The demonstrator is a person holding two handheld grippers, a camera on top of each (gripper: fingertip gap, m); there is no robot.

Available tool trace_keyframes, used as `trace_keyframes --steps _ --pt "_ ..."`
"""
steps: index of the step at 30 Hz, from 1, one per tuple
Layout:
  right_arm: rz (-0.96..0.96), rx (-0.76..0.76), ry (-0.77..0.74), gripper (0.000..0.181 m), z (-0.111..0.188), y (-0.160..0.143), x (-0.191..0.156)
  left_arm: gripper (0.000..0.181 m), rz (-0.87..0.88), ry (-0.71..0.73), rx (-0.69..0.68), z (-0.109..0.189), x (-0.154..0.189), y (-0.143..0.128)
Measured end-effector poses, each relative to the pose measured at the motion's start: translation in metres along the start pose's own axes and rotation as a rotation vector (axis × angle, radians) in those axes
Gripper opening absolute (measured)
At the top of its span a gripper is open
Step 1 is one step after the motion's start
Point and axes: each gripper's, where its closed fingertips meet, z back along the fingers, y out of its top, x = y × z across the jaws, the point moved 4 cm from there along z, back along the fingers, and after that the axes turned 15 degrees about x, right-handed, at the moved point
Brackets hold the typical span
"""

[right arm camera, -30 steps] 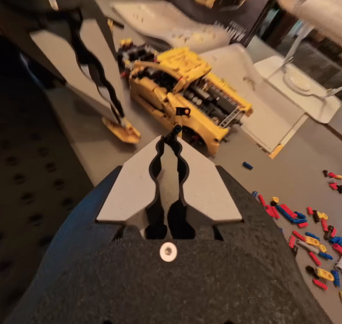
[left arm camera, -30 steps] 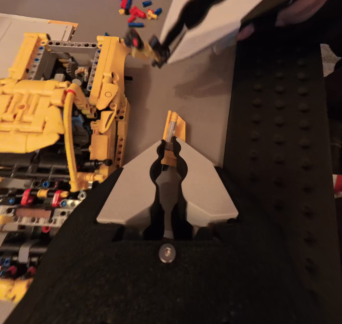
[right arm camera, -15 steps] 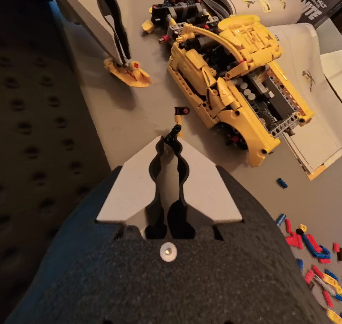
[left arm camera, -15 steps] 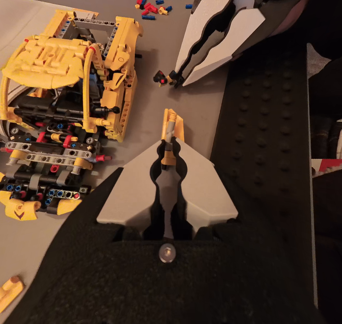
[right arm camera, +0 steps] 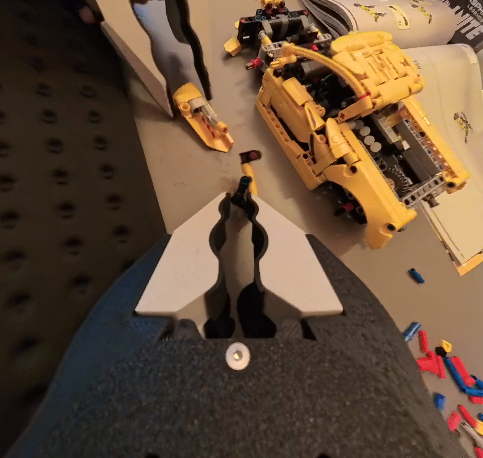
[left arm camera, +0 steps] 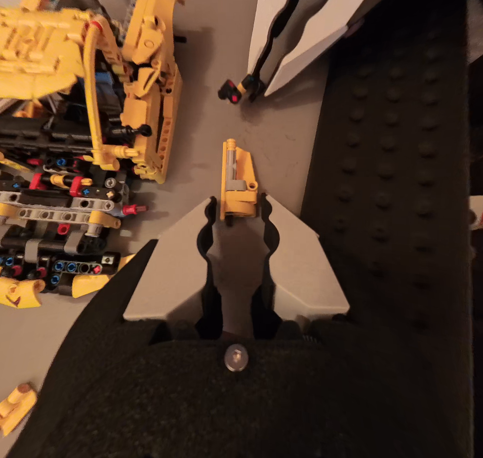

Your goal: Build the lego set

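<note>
A grey table (right arm camera: 188,173) carries everything. Just ahead of the right gripper's fingertips (right arm camera: 257,204) lies a small black-and-yellow connector piece (right arm camera: 248,168); the yellow panel sub-assembly (left arm camera: 237,181) rests flat between and beyond the left gripper's fingertips (left arm camera: 212,202). Farther out, to the right of the right fingers, sits the half-built yellow car (right arm camera: 345,131), partly on an open instruction booklet (right arm camera: 460,225). Loose red, blue and yellow pieces (right arm camera: 454,372) are scattered low right, somewhat blurred. A studded dark mat (right arm camera: 65,157), possibly rubber, borders the table's left edge.
</note>
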Motion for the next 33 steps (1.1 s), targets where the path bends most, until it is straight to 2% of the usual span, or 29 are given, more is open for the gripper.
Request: trace_keyframes --steps 4,6,9,12,14,19,24,27,33 --pt "0.15 -0.004 -0.066 0.013 -0.002 0.001 -0.003 0.028 -0.041 -0.004 -0.006 -0.006 0.002 0.001" --pt "0.192 0.028 -0.103 0.021 0.0 0.005 -0.003 0.028 -0.14 0.027 -0.005 -0.006 0.002 0.003" --pt "0.135 0.121 -0.074 0.033 0.006 0.018 -0.005 0.027 -0.316 0.097 0.061 -0.002 0.001 0.015" --pt "-0.029 0.325 0.005 0.034 0.014 0.046 -0.006 0.027 -0.465 0.128 0.189 0.004 0.009 0.035" --pt "-0.053 0.414 0.063 0.036 0.014 0.059 -0.01 0.027 -0.499 0.118 0.252 0.007 0.015 0.045" --pt "0.207 0.426 0.043 0.017 0.013 0.064 -0.018 0.027 -0.564 0.07 0.291 0.008 0.025 0.047" --pt "0.332 0.353 0.042 0.007 0.008 0.063 -0.021 0.027 -0.609 0.068 0.31 0.009 0.029 0.049" --pt "0.263 0.358 0.093 0.006 0.008 0.067 -0.021 0.026 -0.639 0.078 0.301 0.009 0.028 0.048" --pt "-0.192 0.25 0.203 0.006 0.001 0.064 -0.01 0.025 -0.78 0.17 0.243 0.008 0.023 0.047"
